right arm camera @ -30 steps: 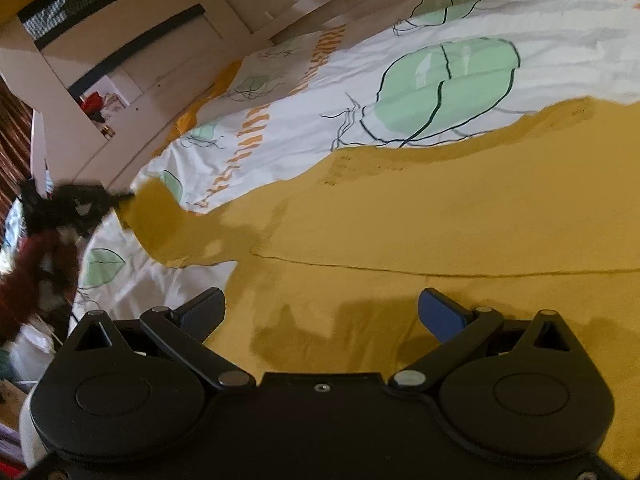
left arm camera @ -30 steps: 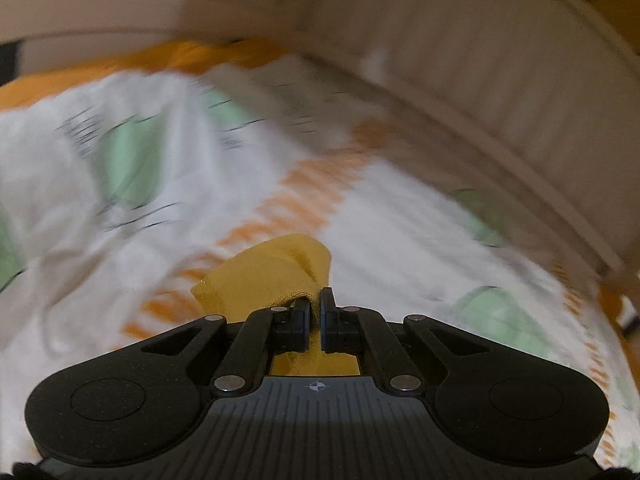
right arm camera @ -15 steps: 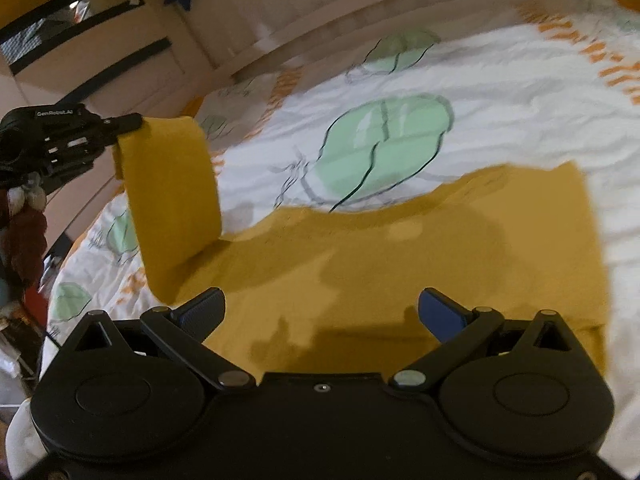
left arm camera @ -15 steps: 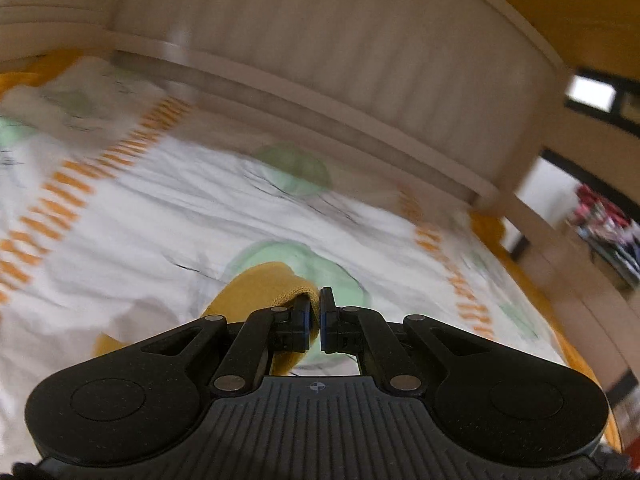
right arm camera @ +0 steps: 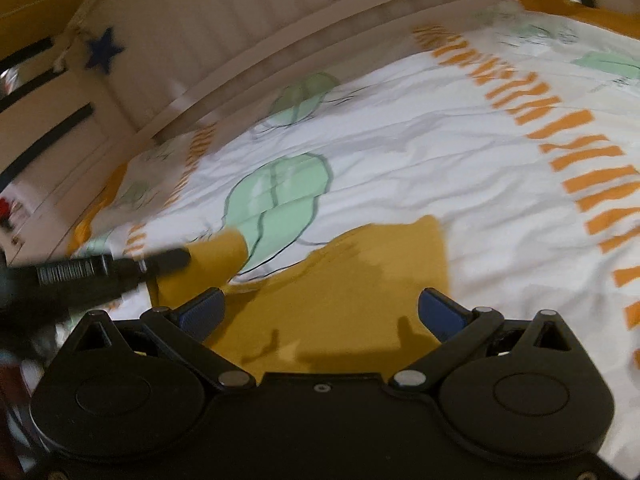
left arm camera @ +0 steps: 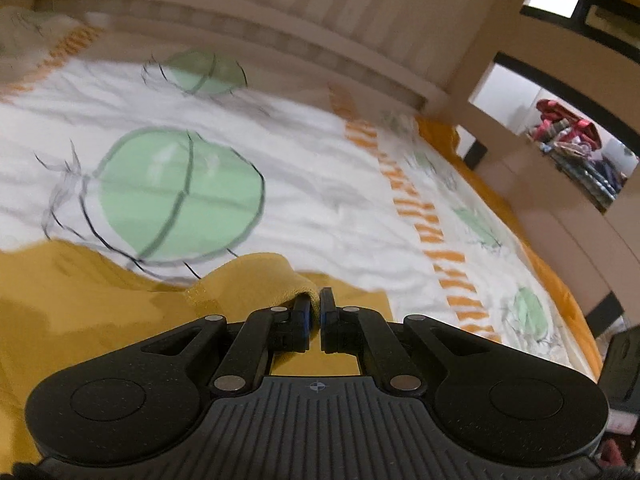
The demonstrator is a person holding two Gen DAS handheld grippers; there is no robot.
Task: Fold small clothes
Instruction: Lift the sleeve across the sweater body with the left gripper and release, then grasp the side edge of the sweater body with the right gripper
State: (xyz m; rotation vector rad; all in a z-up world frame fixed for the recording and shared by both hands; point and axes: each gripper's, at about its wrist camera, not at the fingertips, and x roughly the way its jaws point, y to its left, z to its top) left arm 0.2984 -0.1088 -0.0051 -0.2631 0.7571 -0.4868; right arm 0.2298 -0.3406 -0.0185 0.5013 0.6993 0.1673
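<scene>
A mustard-yellow garment (right arm camera: 360, 280) lies spread on the bed. My left gripper (left arm camera: 315, 312) is shut on a folded edge of the yellow garment (left arm camera: 256, 280) and holds it just above the rest of the cloth (left arm camera: 80, 300). In the right wrist view the left gripper (right arm camera: 168, 260) comes in from the left with that yellow flap (right arm camera: 216, 252) in its jaws. My right gripper (right arm camera: 320, 312) is open and empty, hovering over the near part of the garment.
The bed has a white cover with green leaf prints (left arm camera: 176, 196) and orange stripes (right arm camera: 560, 128). A beige slatted bed rail (left arm camera: 280, 20) runs along the far side. A shelf with clothes (left arm camera: 572, 144) stands at the right.
My left gripper has carried the yellow flap rightward and down over the garment. The right gripper has drawn back, still open.
</scene>
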